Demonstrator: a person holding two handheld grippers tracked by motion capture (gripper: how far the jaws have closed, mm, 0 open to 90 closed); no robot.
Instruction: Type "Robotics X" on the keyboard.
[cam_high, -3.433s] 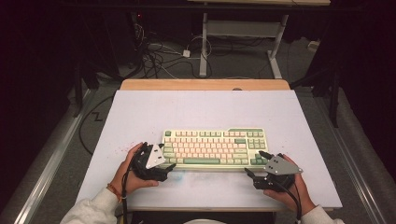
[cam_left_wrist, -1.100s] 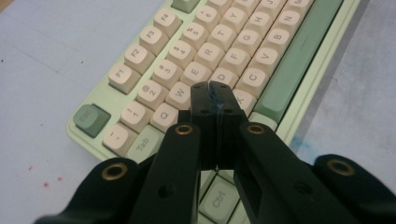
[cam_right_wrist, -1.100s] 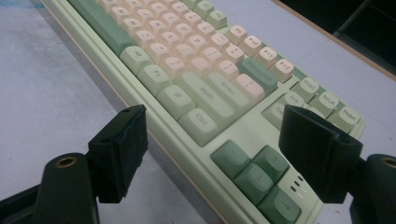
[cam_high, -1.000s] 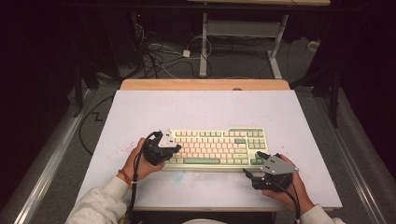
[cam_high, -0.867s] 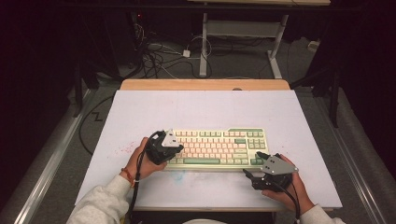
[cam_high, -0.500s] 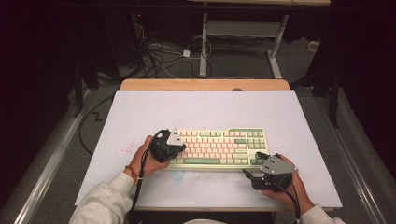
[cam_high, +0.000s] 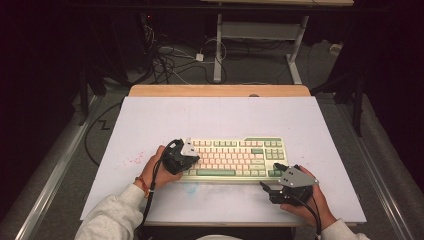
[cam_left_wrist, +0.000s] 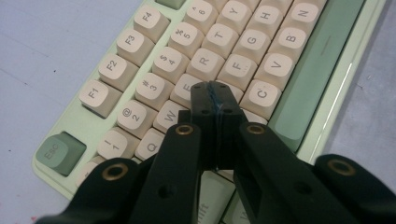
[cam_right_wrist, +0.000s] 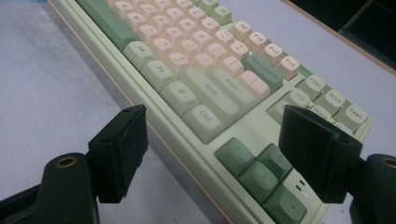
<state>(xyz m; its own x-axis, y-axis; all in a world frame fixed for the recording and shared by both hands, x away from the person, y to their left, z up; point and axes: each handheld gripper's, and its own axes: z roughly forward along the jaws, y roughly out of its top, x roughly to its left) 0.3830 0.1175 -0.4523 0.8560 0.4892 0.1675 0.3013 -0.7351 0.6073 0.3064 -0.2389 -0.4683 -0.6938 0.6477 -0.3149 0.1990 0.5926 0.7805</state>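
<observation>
The left gripper (cam_left_wrist: 215, 100), jaws pressed together and empty, is pointing onto the keyboard (cam_high: 235, 159) letters; being broad, it is risking striking two keys. The right gripper (cam_right_wrist: 215, 154), jaws wide and empty, is hovering near the arrow keys (cam_right_wrist: 261, 172).

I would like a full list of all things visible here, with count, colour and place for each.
keyboard: 1, pale green case with cream and green keys, near middle of the mat
mat: 1, light grey-blue, covers the table
table: 1, wooden edge shows at the far side
cables: several, dark and white, on the floor beyond the table
left gripper: 1, black, shut, tips over the keyboard's left keys near E and D
right gripper: 1, black, open, at the keyboard's near right corner
sleeves: 2, light grey, bottom edge
</observation>
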